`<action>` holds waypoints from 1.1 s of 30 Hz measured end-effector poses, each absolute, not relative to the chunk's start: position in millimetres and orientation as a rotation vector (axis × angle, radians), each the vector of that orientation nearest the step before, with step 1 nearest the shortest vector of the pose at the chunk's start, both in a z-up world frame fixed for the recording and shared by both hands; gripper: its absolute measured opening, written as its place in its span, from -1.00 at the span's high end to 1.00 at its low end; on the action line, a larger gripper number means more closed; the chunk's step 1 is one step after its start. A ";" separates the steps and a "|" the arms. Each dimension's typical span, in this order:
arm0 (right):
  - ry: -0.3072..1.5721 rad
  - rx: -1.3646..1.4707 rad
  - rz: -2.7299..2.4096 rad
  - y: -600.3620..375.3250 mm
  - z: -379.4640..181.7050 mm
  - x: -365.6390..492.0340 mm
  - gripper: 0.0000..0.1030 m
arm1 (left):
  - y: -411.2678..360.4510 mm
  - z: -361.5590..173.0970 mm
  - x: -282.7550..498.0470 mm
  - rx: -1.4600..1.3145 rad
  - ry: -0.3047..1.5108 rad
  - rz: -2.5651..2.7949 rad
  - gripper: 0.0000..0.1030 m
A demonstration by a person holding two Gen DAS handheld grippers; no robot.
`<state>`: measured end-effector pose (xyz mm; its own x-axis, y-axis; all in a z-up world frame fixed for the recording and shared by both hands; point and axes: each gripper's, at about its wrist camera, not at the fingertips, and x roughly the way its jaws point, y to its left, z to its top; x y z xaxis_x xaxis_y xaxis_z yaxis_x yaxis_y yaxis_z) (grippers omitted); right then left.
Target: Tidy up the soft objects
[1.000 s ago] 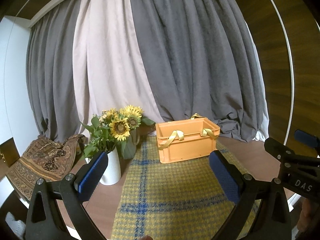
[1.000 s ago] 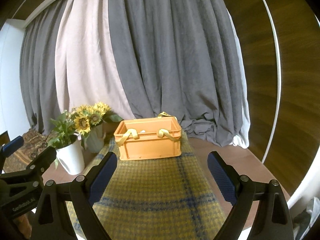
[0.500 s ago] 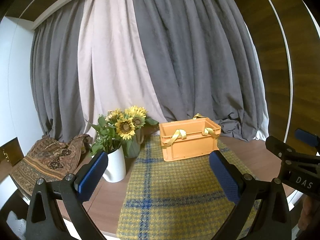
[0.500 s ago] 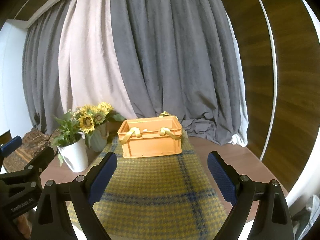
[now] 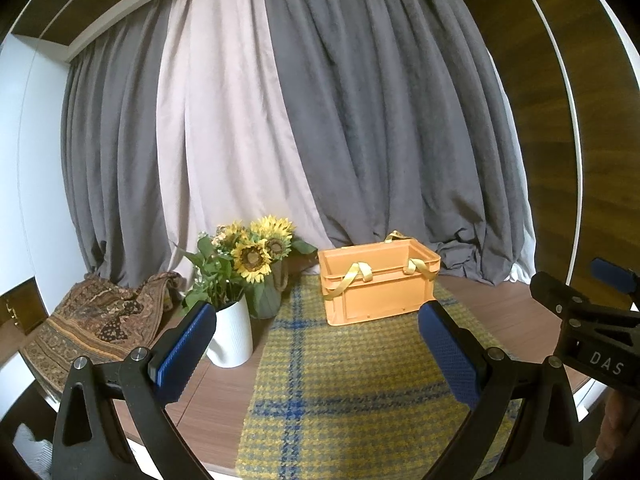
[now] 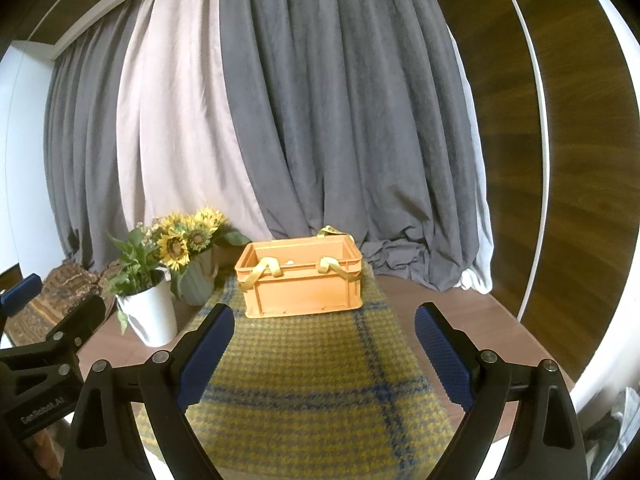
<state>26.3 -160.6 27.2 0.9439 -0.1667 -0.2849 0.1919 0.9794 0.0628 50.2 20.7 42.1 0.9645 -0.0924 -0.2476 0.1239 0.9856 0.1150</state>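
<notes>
- Curtains, grey with one pale panel, hang behind a wooden table that carries a yellow-and-blue plaid cloth down its middle.
- At far left a patterned fabric lies bunched at the table's edge; it looks limp and light, and I judge a pinch on a raised fold would lift it, though it would trail and sag.
- Next come a white vase of sunflowers with a darker pot just behind; both are rigid and could tip if brushed.
- Left gripper hangs over the near end of the plaid cloth, jaws spread wide, nothing between them.
- An orange crate stands on the far part of the plaid cloth, well clear of both grippers; yellow straps droop over its front rim, soft and thin, best taken where a loop stands off the wall.
- Right gripper is likewise spread wide and empty, pointing toward the crate.
- Hidden: the crate's floor; only a small pale speck shows inside in the right view, too small to name. The strap behind the far rim is mostly cut off, and what the straps belong to I cannot tell. The patterned fabric's lower edge runs out of view.
</notes>
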 end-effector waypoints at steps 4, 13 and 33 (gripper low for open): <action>0.284 0.089 -0.182 -160.5 27.4 26.2 -0.80 | 21.7 43.4 49.5 0.128 0.240 -0.105 -1.00; 0.281 0.087 -0.180 -158.1 29.4 26.1 -0.80 | 22.9 43.9 52.3 0.127 0.227 -0.114 -1.00; 0.281 0.090 -0.188 -161.5 29.7 29.1 -0.80 | 20.6 44.0 54.4 0.131 0.226 -0.125 -1.00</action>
